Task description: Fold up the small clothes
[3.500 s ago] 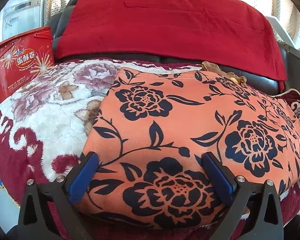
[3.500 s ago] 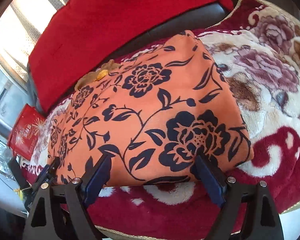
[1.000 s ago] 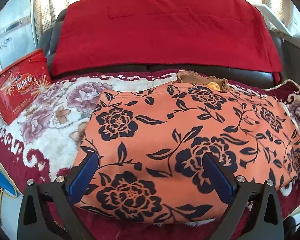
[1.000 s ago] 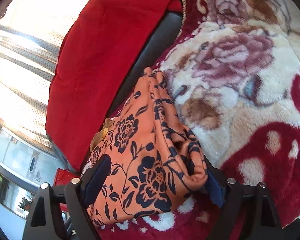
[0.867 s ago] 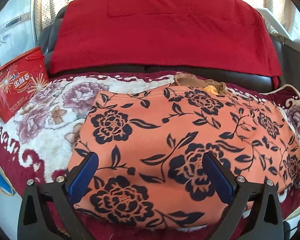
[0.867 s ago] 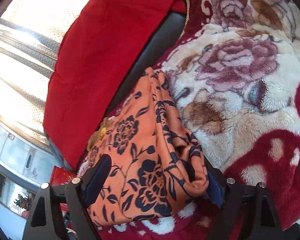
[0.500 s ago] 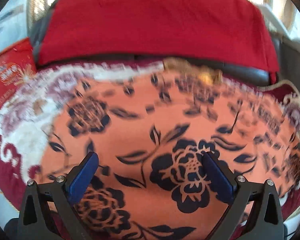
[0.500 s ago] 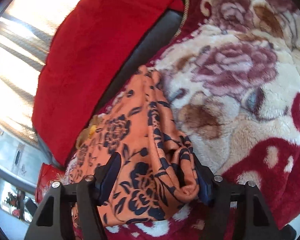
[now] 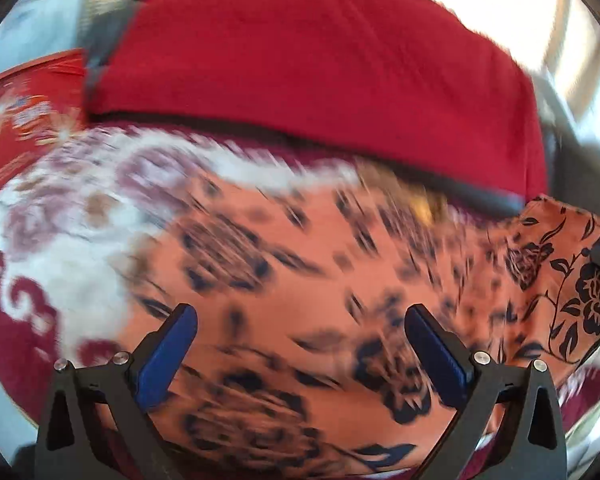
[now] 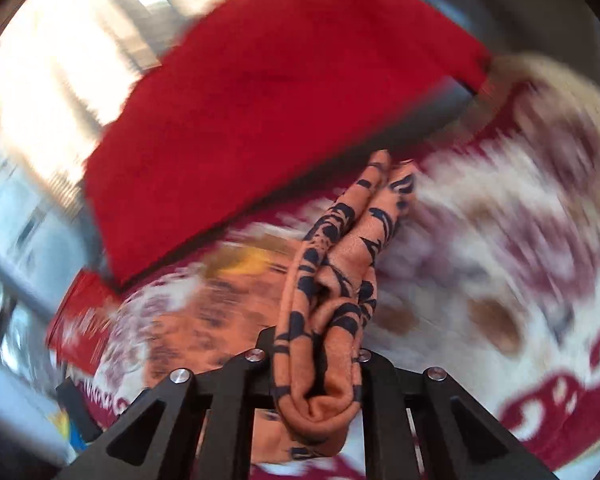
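An orange garment with dark blue flowers lies on a plush floral blanket. My left gripper is open, its blue pads spread wide just over the garment's near part. My right gripper is shut on the garment's right edge, which rises bunched between the jaws. That lifted edge shows at the far right of the left wrist view. Both views are motion-blurred.
A red cloth covers the dark sofa back behind the blanket; it also shows in the right wrist view. A red tin stands at the blanket's left end. Bright windows lie beyond.
My right gripper has closed on the garment's right edge and lifted it off the blanket. The left gripper stays open and has shifted over the garment; both views have turned blurry.
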Action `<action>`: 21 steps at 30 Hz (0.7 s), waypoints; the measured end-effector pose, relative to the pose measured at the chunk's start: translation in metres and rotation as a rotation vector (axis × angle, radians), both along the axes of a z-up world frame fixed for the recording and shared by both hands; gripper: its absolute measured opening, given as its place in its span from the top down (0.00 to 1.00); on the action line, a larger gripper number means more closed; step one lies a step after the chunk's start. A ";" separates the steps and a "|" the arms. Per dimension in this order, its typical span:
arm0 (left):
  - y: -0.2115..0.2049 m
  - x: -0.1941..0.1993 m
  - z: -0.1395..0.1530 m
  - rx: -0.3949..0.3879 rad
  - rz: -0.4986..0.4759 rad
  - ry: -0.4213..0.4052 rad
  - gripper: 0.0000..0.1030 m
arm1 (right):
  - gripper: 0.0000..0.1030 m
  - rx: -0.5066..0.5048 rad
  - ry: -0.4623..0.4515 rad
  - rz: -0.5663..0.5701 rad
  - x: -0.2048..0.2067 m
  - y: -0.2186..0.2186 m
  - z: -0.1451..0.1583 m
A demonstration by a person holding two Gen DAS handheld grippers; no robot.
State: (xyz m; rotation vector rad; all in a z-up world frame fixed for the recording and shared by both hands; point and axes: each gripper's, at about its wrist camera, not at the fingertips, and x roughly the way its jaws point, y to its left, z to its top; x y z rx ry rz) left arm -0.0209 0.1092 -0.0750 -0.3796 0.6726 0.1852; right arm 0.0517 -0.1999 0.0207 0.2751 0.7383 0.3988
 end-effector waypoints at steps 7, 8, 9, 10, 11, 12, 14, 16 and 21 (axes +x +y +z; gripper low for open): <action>0.113 -0.050 -0.008 -0.090 0.356 -0.054 0.00 | 0.88 -0.188 -0.075 0.338 -0.036 0.189 -0.010; 0.126 -0.054 -0.014 -0.138 0.395 -0.030 0.00 | 0.88 -0.209 -0.047 0.363 -0.038 0.203 -0.025; 0.137 -0.058 -0.019 -0.181 0.414 -0.027 0.00 | 0.89 -0.248 0.010 0.398 -0.036 0.222 -0.052; 0.145 -0.061 -0.022 -0.193 0.428 -0.028 0.00 | 0.89 -0.285 0.069 0.420 -0.034 0.236 -0.078; 0.148 -0.065 -0.021 -0.189 0.440 -0.028 0.00 | 0.89 -0.302 0.124 0.428 -0.032 0.242 -0.098; 0.152 -0.069 -0.020 -0.185 0.444 -0.033 0.00 | 0.88 -0.286 0.199 0.427 -0.026 0.244 -0.119; 0.156 -0.074 -0.019 -0.184 0.435 -0.046 0.00 | 0.89 -0.229 0.213 0.406 -0.023 0.238 -0.116; 0.159 -0.079 -0.018 -0.185 0.435 -0.062 0.00 | 0.89 -0.191 0.165 0.397 -0.024 0.236 -0.091; 0.170 -0.081 -0.020 -0.219 0.444 -0.080 0.00 | 0.89 -0.141 0.081 0.419 -0.029 0.252 -0.046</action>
